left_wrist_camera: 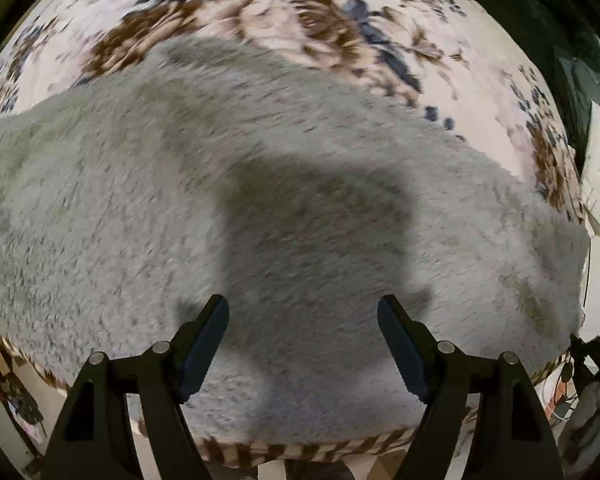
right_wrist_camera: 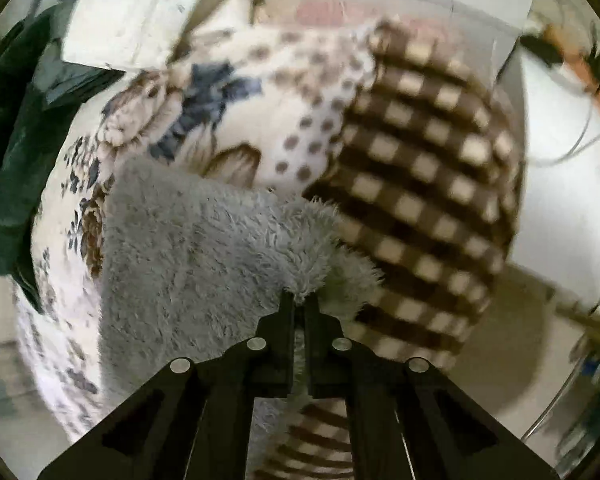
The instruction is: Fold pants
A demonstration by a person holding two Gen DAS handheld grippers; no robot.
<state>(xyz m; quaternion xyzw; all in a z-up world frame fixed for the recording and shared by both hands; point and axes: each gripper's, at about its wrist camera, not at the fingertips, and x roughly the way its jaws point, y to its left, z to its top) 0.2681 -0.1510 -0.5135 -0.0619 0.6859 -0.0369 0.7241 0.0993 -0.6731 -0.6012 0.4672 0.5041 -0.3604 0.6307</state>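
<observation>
The pants (left_wrist_camera: 260, 184) are grey and fluffy and lie spread over a floral blanket (left_wrist_camera: 320, 20). My left gripper (left_wrist_camera: 303, 312) hangs open just above the grey fleece, its jaws wide apart and empty, casting a shadow on the cloth. In the right wrist view the same grey pants (right_wrist_camera: 188, 248) lie across the blanket. My right gripper (right_wrist_camera: 299, 300) is shut on a fluffy edge of the pants, which bunches up at the fingertips and shows between the jaws.
The floral blanket (right_wrist_camera: 228, 92) has a brown-and-cream checked border (right_wrist_camera: 420, 184) that drapes over the edge at the right. A dark green cloth (right_wrist_camera: 12, 152) lies at the far left. White furniture and cables (right_wrist_camera: 572, 92) stand beyond the edge.
</observation>
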